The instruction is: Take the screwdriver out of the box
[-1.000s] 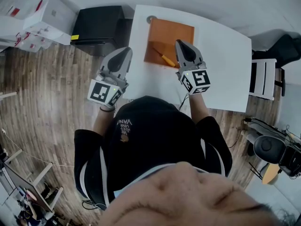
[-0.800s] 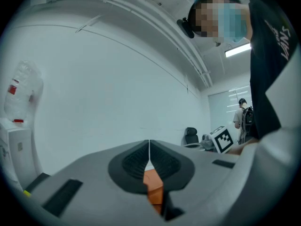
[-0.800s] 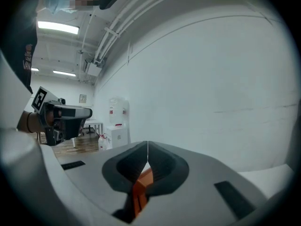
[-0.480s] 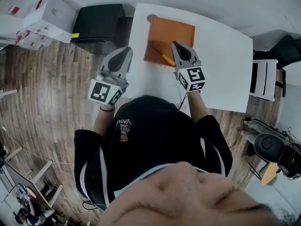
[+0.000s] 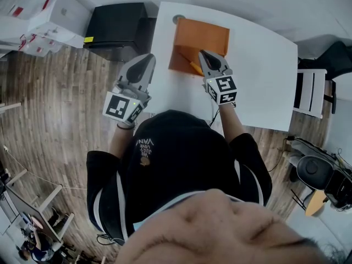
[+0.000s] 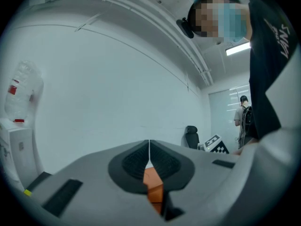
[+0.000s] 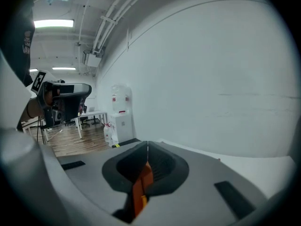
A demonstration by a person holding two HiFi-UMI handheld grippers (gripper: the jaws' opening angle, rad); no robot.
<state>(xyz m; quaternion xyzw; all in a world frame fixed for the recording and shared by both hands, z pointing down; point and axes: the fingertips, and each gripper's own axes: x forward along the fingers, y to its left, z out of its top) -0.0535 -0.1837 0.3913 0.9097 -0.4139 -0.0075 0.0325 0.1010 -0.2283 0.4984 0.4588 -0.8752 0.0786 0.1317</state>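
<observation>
An open orange box lies on the white table. Inside it, by the near wall, I see part of the screwdriver with its orange-yellow handle. My right gripper is shut and empty, tips over the box's near edge just right of the screwdriver, hiding its lower end. In the right gripper view its jaws meet, with orange showing below them. My left gripper is shut and held off the table's left edge; in its own view the orange box shows below the closed jaws.
A black cabinet stands left of the table, with white cartons beyond it. A small grey disc sits on the table behind the box. A white chair is at the right. The floor is wood.
My right gripper has sunk and shifted left towards the box's near edge, covering more of the screwdriver. The left gripper has stayed put.
</observation>
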